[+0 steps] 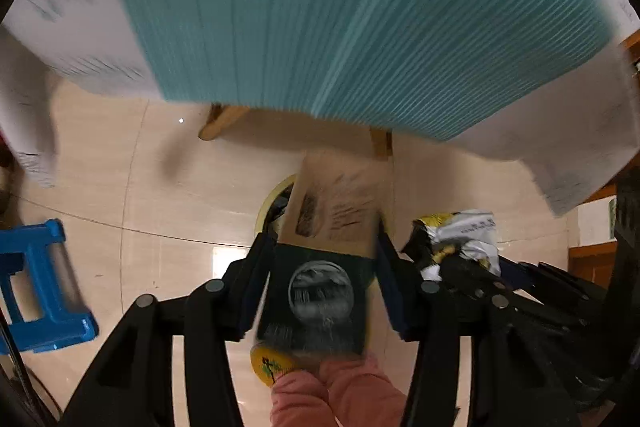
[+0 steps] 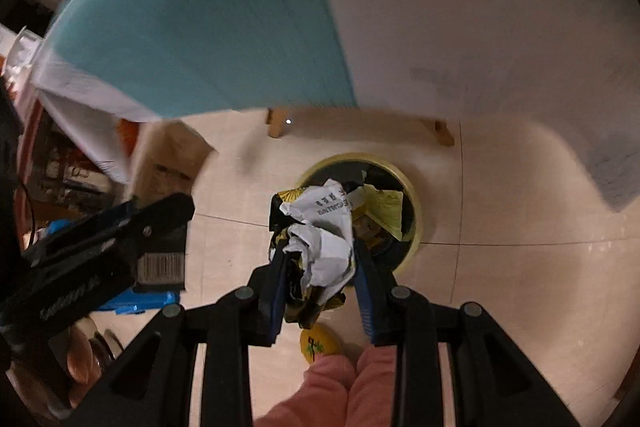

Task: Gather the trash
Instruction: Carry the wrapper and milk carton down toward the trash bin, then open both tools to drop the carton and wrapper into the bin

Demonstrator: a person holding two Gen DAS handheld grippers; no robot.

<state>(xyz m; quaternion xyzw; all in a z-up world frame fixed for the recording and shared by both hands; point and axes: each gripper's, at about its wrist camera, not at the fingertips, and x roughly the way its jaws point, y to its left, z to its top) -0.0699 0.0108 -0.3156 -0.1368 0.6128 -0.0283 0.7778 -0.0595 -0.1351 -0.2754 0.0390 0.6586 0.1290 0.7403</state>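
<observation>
Two pieces of trash are in our grippers, one in each. In our left gripper (image 1: pixel 326 247) a flat carton (image 1: pixel 320 267), brown card at its far end and dark green with a round pale picture nearer us, sits between the blue pads (image 1: pixel 262 267). Both pads lie along its long edges, but the blur keeps us from telling whether they press on it. From the right wrist view the same carton (image 2: pixel 162 227) shows a barcode on its side, left of the bin.

Our right gripper (image 2: pixel 320 251) has its fingers closed partway on a crumpled wrapper (image 2: pixel 324 239), white with grey print, black and yellow in its folds. The wrapper bulges out beyond the fingertips and hangs over the near rim of a round bin (image 2: pixel 416 211) with a pale yellow rim and dark inside, where yellow scraps already lie. In the left wrist view only a slice of that bin (image 1: pixel 276 195) peeks out from behind the carton, and the wrapper (image 1: pixel 460 239) shows just to the right.

Both grippers point steeply down at a pale tiled floor (image 2: pixel 520 207). Farther off stands a table on wooden legs (image 2: pixel 276 125), draped with a white cloth and a teal mat (image 1: pixel 320 7). Low on the left is a blue plastic stool (image 1: pixel 36 287). At the near edge we see pink sleeves (image 2: pixel 344 379) and a yellow patch with a small green figure (image 2: pixel 318 343).
</observation>
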